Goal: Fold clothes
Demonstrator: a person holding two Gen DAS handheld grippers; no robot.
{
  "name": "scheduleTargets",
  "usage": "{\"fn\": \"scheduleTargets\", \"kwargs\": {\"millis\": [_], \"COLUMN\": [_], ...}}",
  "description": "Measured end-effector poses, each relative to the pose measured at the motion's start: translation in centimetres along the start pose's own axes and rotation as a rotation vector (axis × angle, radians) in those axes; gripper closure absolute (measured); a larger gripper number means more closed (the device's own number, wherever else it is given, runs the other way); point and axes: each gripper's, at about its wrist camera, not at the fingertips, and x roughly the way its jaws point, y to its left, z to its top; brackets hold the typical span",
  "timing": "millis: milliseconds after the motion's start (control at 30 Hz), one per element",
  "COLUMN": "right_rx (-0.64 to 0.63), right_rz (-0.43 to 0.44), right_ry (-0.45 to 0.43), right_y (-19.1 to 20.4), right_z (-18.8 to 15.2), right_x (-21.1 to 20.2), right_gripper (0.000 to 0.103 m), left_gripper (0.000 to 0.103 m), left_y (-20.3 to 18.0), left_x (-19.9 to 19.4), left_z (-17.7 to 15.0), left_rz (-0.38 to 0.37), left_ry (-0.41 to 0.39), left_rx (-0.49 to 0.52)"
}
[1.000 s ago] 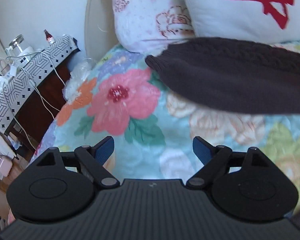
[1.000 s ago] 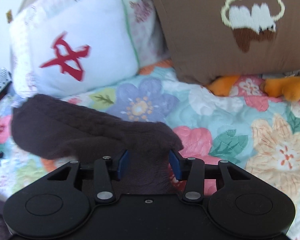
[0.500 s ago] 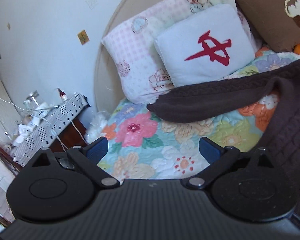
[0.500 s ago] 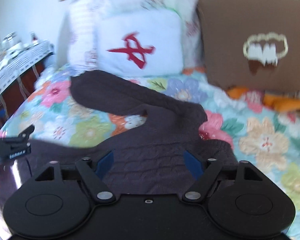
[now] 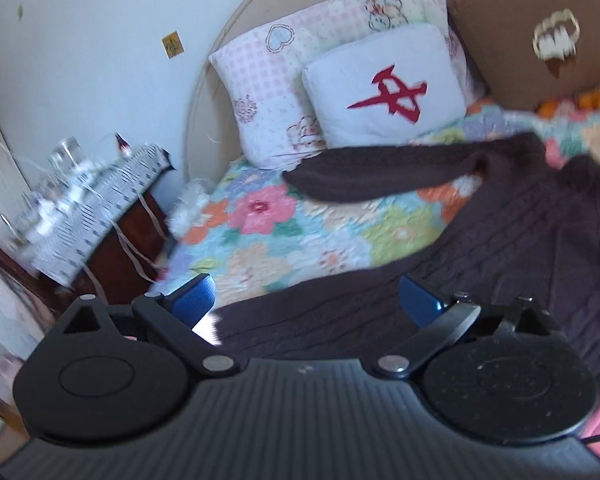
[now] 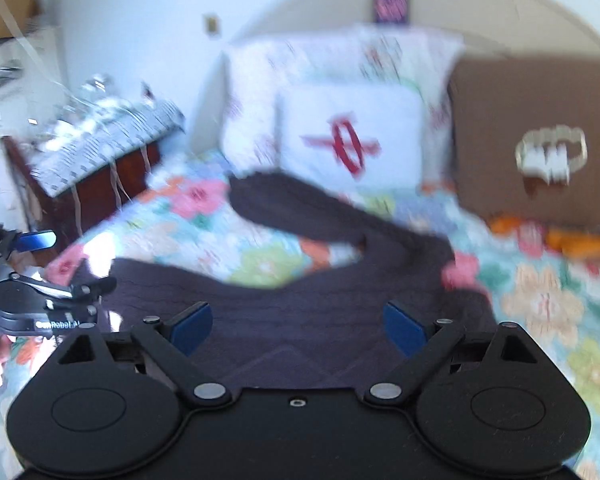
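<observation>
Left wrist view first: the left gripper (image 5: 306, 300) had its blue pads spread wide with nothing between them, hanging above the near edge of the dark brown knit sweater (image 5: 520, 240). The sweater lay spread on the floral quilt (image 5: 260, 216), one sleeve (image 5: 380, 176) stretched across toward the pillows. The white pillow (image 5: 384, 84) had a red brush-style character on it, too stylised for me to read. This view alone showed the small yellow sticker (image 5: 171, 44) on the wall sharply.

Right wrist view was blurry. The right gripper (image 6: 298, 328) was also wide open and empty, its jaws having just been opening; a second earlier they pinched the sweater (image 6: 300, 312), and now it lay free on the bed below. Only here could you see the left gripper (image 6: 36, 272) from the side, with white lettering on it that looked like "GenRobot", though I couldn't swear to it. Both views had pulled back, so much more of the room showed than before.
</observation>
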Motion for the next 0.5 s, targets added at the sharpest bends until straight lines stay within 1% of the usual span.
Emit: {"fn": "scheduleTargets", "kwargs": {"millis": [33, 67, 133, 167, 233, 267, 300, 333, 367, 400, 500], "right_rx": [-0.038, -0.078, -0.158, -0.171, -0.179, -0.175, -0.168, -0.136, -0.097, -0.058, 0.048], "right_rz": [-0.014, -0.028, -0.054, -0.052, -0.039, 0.016, 0.086, 0.144, 0.198, 0.252, 0.426], "right_ry": [-0.025, -0.022, -0.005, 0.008, 0.035, 0.053, 0.072, 0.083, 0.093, 0.102, 0.114], "right_y": [0.5, 1.0, 2.1, 2.4, 2.9, 3.0, 3.0, 2.9, 2.7, 2.5, 2.1], "right_z": [-0.3, -0.3, -0.2, 0.0, 0.4, 0.7, 0.9, 1.1, 1.3, 1.5, 1.6], "right_x": [-0.7, -1.0, -1.7, -1.9, -2.4, -2.7, -3.0, -3.3, -3.6, -3.8, -4.5], "right_gripper": [0.002, 0.002, 0.002, 0.002, 0.002, 0.002, 0.003, 0.004, 0.003, 0.003, 0.003], "left_gripper": [0.003, 0.003, 0.003, 0.003, 0.003, 0.003, 0.003, 0.002, 0.001, 0.001, 0.001], "left_y": [0.5, 1.5, 4.1, 5.7, 8.5, 9.6, 10.6, 11.6, 12.6, 13.7, 16.8], "left_x": [-0.9, -1.6, -2.5, -2.8, -3.5, -4.0, -4.5, -5.0, -5.3, -5.5, -5.9], "left_z": [-0.5, -1.0, -1.8, -2.3, -3.4, -4.0, -4.7, -5.3, -5.8, -6.3, -7.7], "left_rz": [0.017, 0.018, -0.011, -0.032, -0.018, 0.04, 0.118, 0.175, 0.199, 0.2, 0.168], "left_ry": [0.008, 0.025, 0.094, 0.134, 0.185, 0.186, 0.177, 0.167, 0.166, 0.181, 0.258], "left_rx": [0.019, 0.015, -0.064, -0.124, -0.212, -0.224, -0.222, -0.211, -0.205, -0.211, -0.269]}}
